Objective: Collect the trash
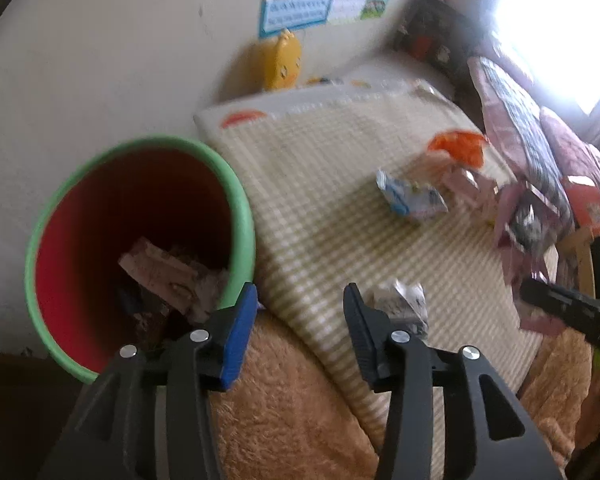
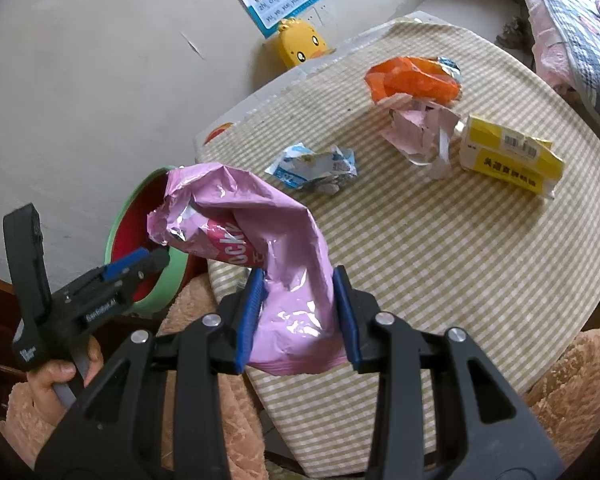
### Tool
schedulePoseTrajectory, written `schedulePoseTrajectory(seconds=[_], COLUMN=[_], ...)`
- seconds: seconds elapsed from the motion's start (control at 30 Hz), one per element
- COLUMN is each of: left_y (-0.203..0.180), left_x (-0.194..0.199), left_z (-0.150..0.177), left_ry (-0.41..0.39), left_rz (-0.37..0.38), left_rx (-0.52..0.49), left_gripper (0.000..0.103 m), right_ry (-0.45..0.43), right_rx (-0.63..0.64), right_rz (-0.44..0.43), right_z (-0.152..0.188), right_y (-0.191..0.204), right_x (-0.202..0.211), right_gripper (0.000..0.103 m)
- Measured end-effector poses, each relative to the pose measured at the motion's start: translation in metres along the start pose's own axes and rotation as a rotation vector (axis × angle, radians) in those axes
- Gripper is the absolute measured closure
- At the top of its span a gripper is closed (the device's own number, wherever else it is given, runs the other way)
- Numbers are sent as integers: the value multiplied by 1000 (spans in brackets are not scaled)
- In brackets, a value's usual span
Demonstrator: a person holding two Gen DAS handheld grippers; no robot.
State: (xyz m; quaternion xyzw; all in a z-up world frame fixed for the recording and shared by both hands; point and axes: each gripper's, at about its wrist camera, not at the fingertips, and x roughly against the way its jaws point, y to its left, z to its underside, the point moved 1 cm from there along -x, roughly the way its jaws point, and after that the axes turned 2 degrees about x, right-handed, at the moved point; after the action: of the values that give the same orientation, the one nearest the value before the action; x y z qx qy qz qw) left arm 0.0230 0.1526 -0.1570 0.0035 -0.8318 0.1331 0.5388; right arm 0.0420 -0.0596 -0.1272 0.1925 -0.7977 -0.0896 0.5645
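A waste bin [image 1: 242, 204] with a green rim and red inside stands left of the table, with crumpled trash at its bottom. My left gripper [image 1: 300, 300] hangs open and empty between the bin's rim and the table edge; the right wrist view shows the left gripper [image 2: 152, 260] over the bin [image 2: 168, 286]. My right gripper [image 2: 300, 304] is shut on a crumpled pink snack bag [image 2: 260, 240], held above the table's near left edge. On the checked tablecloth [image 2: 460, 260] lie a blue-white wrapper [image 2: 316, 164], an orange wrapper [image 2: 412, 80], torn pink-white paper [image 2: 420, 132] and a yellow box [image 2: 508, 156].
A small crumpled paper [image 1: 404, 308] lies on the cloth just right of my left fingers. A yellow duck toy [image 2: 300, 44] sits by the wall behind the table. A bed with a quilt [image 2: 572, 40] runs along the right. Fluffy tan fabric [image 1: 292, 400] lies below the grippers.
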Motion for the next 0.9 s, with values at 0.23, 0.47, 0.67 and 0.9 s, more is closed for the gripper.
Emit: schedulePoseTrajectory(seconds=[0.23,0.47,0.67,0.9], left_y=[-51,-71,-54,-11], left_x=[-31,-64,-49,-14], left_z=[16,27,16,-6], left_ry=[107,213,154,19], left_rz=[69,70,93,56], left_rx=[-173,-233,-143,-17], left_gripper=[53,64,77,77], right_ry=[-40,-41,-26,-7], right_rx=[-61,-102,-83,-41], right_rz=[39,44,29,-10], right_z=[1,8,9,0], right_y=[-24,-39,-29,-3], right_x=[13,17,13,4], right_gripper=[68,68,68,68])
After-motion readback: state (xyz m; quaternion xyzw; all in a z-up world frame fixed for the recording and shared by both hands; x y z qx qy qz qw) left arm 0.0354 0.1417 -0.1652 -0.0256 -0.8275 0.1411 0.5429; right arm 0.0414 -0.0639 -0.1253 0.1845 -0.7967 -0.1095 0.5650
